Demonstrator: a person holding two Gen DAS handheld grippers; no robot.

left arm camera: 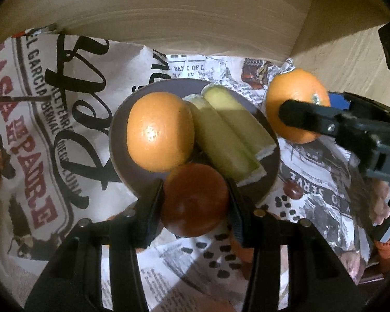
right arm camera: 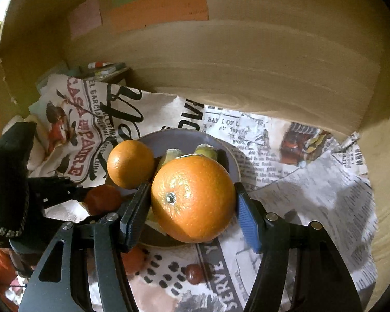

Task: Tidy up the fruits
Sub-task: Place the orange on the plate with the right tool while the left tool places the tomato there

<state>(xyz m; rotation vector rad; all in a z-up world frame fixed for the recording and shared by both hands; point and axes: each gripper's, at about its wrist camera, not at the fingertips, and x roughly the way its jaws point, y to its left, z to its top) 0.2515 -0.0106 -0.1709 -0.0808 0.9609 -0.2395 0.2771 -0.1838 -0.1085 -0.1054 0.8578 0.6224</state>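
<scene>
A grey plate (left arm camera: 122,119) holds an orange (left arm camera: 160,131) and two pale green fruit pieces (left arm camera: 228,135). My left gripper (left arm camera: 195,200) is shut on a dark red tomato-like fruit (left arm camera: 195,199) at the plate's near rim. My right gripper (right arm camera: 192,205) is shut on a second orange (right arm camera: 192,199), held just right of the plate; it shows in the left wrist view (left arm camera: 296,104). In the right wrist view the plate (right arm camera: 184,137), the first orange (right arm camera: 130,163) and the red fruit (right arm camera: 102,199) lie behind and to the left.
Printed newspaper sheets (left arm camera: 52,130) cover the surface inside a wooden box. Its back wall (right arm camera: 247,65) carries coloured paper notes (right arm camera: 158,7). A small dark red berry-like spot (right arm camera: 193,273) lies on the paper near the front.
</scene>
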